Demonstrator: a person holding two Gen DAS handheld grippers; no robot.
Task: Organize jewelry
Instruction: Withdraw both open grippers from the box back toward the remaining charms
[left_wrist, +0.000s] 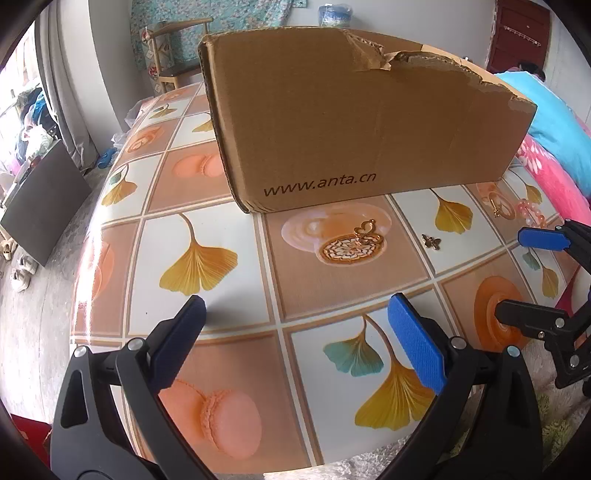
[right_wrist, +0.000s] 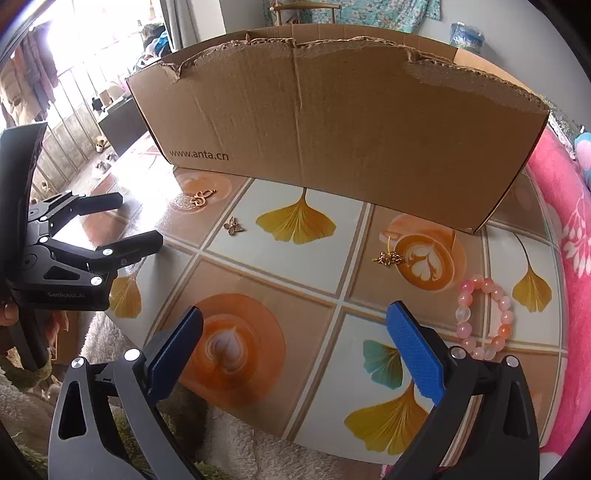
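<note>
A torn cardboard box (left_wrist: 351, 122) (right_wrist: 332, 129) stands on the patterned table. In front of it lie a gold swirl pendant (left_wrist: 365, 227) (right_wrist: 202, 197), a small gold butterfly charm (left_wrist: 431, 242) (right_wrist: 233, 226), a gold earring (left_wrist: 496, 206) (right_wrist: 388, 257) and a pink bead bracelet (left_wrist: 532, 214) (right_wrist: 484, 317). My left gripper (left_wrist: 295, 317) is open and empty over the table's near part. My right gripper (right_wrist: 295, 325) is open and empty, with the bracelet just right of its right finger. Each gripper also shows in the other's view (left_wrist: 517, 277) (right_wrist: 140, 218).
The table (left_wrist: 207, 236) has a curved near edge with a fluffy rug (right_wrist: 258, 458) below it. A pink blanket (right_wrist: 565, 221) lies along the table's right side. A chair (left_wrist: 173, 55) stands behind the table.
</note>
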